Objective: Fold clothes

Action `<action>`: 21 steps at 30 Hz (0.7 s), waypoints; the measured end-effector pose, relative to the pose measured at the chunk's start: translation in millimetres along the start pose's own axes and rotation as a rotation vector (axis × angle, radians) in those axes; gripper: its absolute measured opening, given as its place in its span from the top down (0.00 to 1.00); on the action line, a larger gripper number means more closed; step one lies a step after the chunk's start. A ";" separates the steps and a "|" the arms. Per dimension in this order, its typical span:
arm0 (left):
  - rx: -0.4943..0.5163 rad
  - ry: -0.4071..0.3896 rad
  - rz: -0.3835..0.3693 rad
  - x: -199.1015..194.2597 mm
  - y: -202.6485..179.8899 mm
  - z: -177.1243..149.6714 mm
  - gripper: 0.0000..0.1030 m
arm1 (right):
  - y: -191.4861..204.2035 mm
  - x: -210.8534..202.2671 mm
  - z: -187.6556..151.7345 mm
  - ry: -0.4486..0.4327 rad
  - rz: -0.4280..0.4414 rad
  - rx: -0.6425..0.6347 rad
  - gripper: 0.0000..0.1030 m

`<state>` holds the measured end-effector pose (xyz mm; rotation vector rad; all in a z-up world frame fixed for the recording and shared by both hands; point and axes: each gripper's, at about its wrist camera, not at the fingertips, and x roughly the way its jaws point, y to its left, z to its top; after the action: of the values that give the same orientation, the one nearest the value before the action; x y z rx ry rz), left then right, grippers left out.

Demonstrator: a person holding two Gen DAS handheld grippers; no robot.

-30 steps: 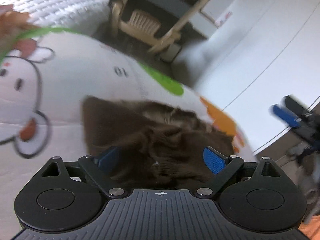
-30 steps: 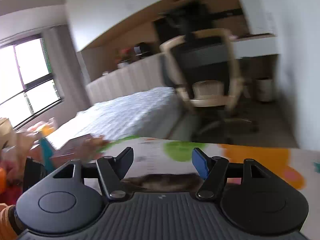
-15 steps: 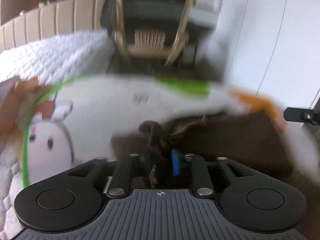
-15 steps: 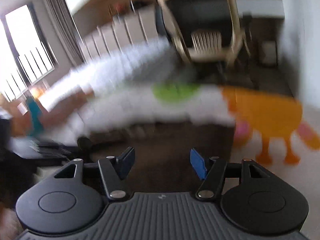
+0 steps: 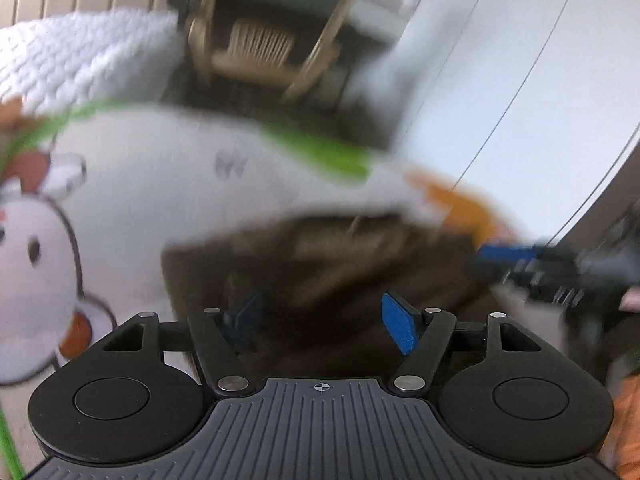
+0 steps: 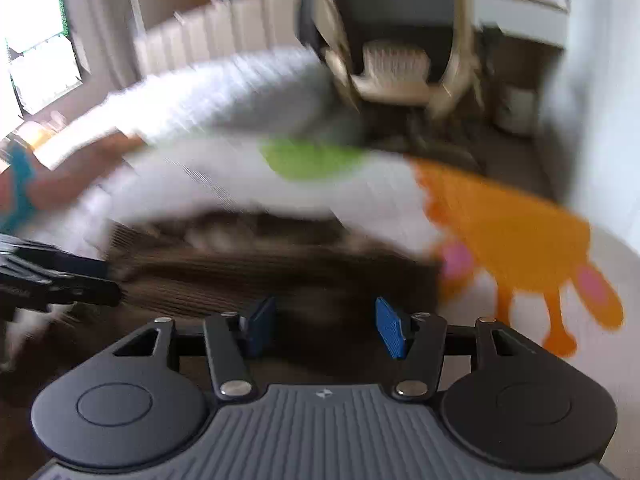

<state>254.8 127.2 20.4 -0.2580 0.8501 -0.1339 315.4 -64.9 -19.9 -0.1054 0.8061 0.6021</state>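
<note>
Left gripper [image 5: 322, 322] points down at a brown knit garment [image 5: 332, 272], jaws apart after just opening wider, blue pads [image 5: 396, 328] spread with the brown fabric lying under and between them, not pinched as far as the blur lets me tell; right gripper [image 6: 326, 326] hovers low over the same garment [image 6: 260, 276] from the other side, jaws partly apart and just narrowed a little, blue pads [image 6: 390, 328] clear of each other, brown cloth beneath the gap but no visible clamp on it; garment lies flattish on a white cartoon-print mat [image 5: 168, 184], ribbed edge showing in the right wrist view, some bunching along its far edge; mat has a white cartoon animal [image 5: 32, 264] on the left side in the left wrist view, a green patch [image 6: 308, 158] at its far edge and an orange cartoon figure [image 6: 508, 236] just right of the garment; in the left wrist view the right gripper [image 5: 532, 264] shows at the right edge, near the garment's right side, blurred; in the right wrist view the left gripper [image 6: 60, 276] shows at the left edge, touching or just beside the garment's left end, cannot tell which; beyond the mat sits a white quilted bed [image 6: 208, 92] and a beige office chair [image 6: 396, 64] on dark floor; both frames motion-blurred
</note>
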 end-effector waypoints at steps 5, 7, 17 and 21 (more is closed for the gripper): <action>0.010 -0.056 0.022 -20.4 8.2 6.2 0.22 | -22.1 -34.3 8.3 -0.110 0.042 0.037 0.44; -0.016 -0.097 0.050 -32.4 19.1 16.5 0.12 | -41.4 -39.4 18.3 -0.151 0.023 0.107 0.43; -0.156 -0.053 0.141 24.9 52.2 22.2 0.20 | -39.1 33.2 17.7 -0.052 0.035 0.184 0.74; -0.098 -0.070 0.128 28.0 37.4 22.6 0.83 | -23.1 16.9 21.3 -0.071 0.025 0.123 0.87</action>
<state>290.7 160.9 4.0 -0.2981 0.8020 0.0360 350.8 -69.6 -20.1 0.0385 0.7748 0.5758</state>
